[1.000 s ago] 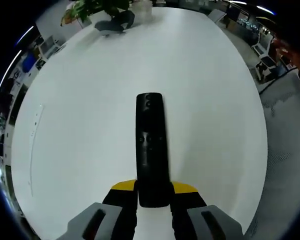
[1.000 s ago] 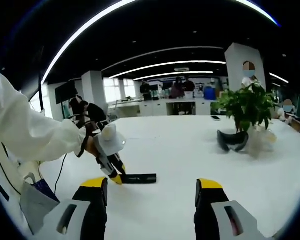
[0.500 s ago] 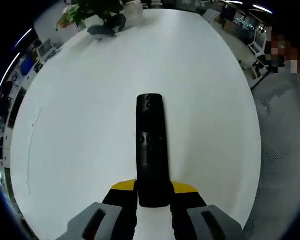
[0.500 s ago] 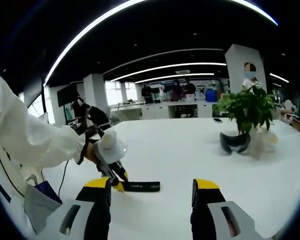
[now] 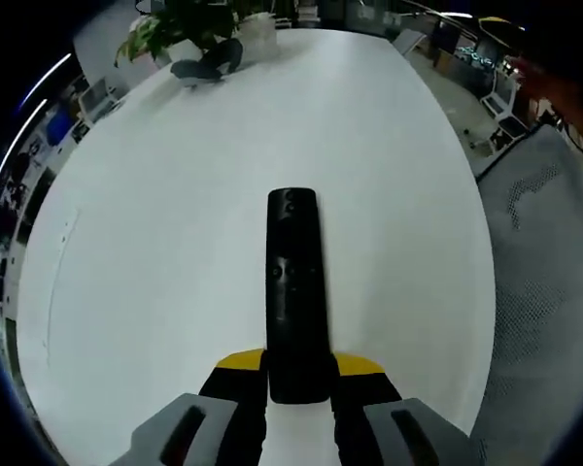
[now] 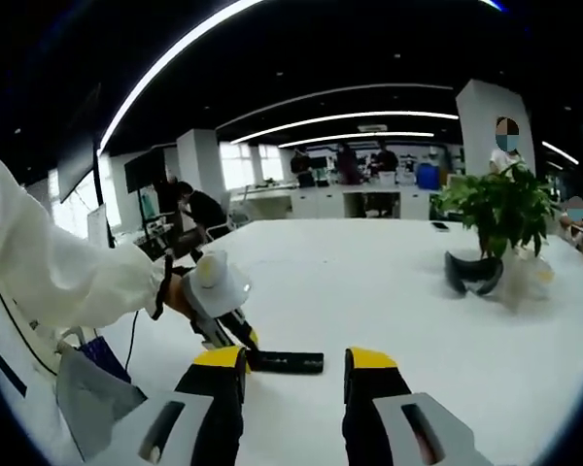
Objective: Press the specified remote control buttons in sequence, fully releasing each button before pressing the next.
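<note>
Remote [image 5: 294, 296], black, held by its near end between the clenched jaws of the left gripper [image 5: 298, 377], its length reaching out above the white table [image 5: 155, 252]. Seen from the right gripper view, the remote [image 6: 285, 361] lies level, close over the tabletop. Right gripper [image 6: 291, 374] hangs short of it, jaws parted and empty, touching no button. Judging from this, pressing is not under way; the sequence seems left to do.
</note>
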`<state>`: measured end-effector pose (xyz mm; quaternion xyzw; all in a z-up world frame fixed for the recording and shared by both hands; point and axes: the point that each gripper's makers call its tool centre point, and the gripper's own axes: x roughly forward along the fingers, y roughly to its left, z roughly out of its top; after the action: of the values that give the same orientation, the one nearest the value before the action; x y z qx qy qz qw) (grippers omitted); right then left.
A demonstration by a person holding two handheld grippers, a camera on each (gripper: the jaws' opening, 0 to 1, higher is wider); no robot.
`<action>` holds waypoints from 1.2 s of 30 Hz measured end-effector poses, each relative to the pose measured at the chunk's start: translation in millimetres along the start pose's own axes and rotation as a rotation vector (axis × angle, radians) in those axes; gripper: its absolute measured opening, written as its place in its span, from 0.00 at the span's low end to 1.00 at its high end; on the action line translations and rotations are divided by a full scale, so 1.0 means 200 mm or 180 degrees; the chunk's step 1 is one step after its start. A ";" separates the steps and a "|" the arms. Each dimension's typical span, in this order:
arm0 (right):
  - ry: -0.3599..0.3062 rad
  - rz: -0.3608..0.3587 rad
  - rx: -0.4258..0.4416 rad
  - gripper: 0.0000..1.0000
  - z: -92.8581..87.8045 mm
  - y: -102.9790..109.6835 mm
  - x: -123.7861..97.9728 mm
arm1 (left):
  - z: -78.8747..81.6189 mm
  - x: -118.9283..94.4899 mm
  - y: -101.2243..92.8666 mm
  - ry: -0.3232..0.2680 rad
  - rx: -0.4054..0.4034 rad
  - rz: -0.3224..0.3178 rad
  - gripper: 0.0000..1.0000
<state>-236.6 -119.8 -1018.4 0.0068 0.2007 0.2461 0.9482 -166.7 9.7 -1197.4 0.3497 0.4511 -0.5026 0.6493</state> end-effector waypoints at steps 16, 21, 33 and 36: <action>0.0237 0.0027 -0.0030 0.00 0.03 -0.03 0.08 | 0.00 0.00 -0.12 -0.0077 0.0096 -0.0049 0.24; 0.0283 0.0007 -0.0084 0.00 0.01 -0.05 0.07 | -0.01 -0.01 -0.15 -0.0086 0.0151 -0.0074 0.24; 0.0448 0.0026 0.0016 0.00 -0.04 -0.06 0.09 | -0.01 -0.01 -0.21 -0.0131 0.0198 -0.0088 0.23; 0.0517 0.0068 -0.0022 0.00 -0.06 -0.05 0.10 | 0.00 -0.01 -0.24 -0.0104 0.0228 -0.0093 0.24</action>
<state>-220.8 -120.5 -1037.5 -0.0144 0.2760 0.2566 0.9262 -213.5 -1.3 -1196.1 0.3578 0.4273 -0.5335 0.6362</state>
